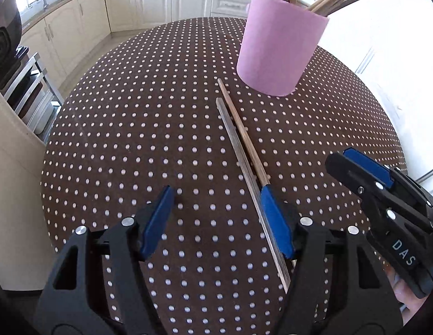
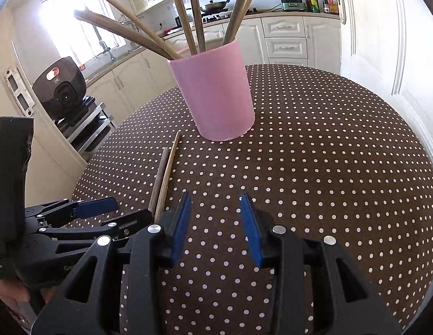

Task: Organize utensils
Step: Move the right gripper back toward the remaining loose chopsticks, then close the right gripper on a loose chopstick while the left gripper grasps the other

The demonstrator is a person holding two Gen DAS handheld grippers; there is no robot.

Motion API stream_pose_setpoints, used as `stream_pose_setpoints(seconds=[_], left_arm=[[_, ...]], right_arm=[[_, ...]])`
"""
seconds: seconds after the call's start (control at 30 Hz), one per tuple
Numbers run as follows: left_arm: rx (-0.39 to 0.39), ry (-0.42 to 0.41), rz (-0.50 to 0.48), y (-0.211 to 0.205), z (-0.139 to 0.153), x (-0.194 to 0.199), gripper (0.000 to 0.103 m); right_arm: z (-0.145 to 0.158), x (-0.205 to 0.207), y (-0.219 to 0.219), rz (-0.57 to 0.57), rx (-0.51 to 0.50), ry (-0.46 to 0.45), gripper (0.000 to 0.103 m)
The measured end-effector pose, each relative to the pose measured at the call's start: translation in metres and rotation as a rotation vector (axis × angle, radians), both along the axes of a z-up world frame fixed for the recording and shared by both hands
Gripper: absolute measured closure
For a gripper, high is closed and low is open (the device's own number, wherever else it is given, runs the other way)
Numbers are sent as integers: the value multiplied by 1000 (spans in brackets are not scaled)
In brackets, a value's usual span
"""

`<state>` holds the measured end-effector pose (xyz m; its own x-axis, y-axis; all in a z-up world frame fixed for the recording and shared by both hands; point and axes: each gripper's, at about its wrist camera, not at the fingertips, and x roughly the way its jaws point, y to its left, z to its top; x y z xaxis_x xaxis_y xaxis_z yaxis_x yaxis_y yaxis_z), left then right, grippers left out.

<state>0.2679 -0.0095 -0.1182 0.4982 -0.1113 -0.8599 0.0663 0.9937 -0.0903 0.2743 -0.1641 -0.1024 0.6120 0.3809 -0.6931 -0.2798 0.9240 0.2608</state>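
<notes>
The left gripper (image 1: 215,203) stands wide open and holds nothing; its right pad touches, or nearly touches, two loose chopsticks (image 1: 238,139). The right gripper (image 2: 215,212) is partly open and empty. The chopsticks lie side by side on the dotted table (image 1: 132,139), running toward 11 o'clock, with the pink cup (image 1: 280,47) at 1 o'clock. They look light, stiff and thin (likely to roll), so I would pinch both together at their middle.
</notes>
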Motion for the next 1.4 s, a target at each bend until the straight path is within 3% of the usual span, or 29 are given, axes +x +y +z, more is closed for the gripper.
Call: stream_pose_setpoints(seconds=[0.17, 0.37, 0.4, 0.5, 0.57, 0.6, 0.73, 1.17, 1.4], left_arm=[[9, 2, 13, -3, -2, 5, 38], [108, -10, -19, -20, -7, 21, 41], [107, -11, -26, -22, -8, 23, 44], [112, -10, -38, -23, -3, 28, 72], [102, 0, -50, -18, -1, 31, 78], [109, 0, -51, -16, -1, 32, 87], [91, 11, -65, -2, -1, 39, 95], [32, 42, -51, 35, -7, 70, 96], [10, 74, -60, 42, -9, 99, 96]], right_arm=[[-1, 7, 3, 5, -5, 8, 66], [0, 12, 7, 15, -24, 19, 64], [0, 14, 8, 25, -23, 24, 64], [3, 19, 13, 39, -36, 25, 64], [5, 25, 19, 57, -45, 36, 64], [5, 27, 23, 72, -57, 44, 64], [3, 38, 43, 144, -87, 79, 64], [-11, 71, 91, 178, -193, 130, 71], [-15, 78, 107, 160, -250, 125, 89]])
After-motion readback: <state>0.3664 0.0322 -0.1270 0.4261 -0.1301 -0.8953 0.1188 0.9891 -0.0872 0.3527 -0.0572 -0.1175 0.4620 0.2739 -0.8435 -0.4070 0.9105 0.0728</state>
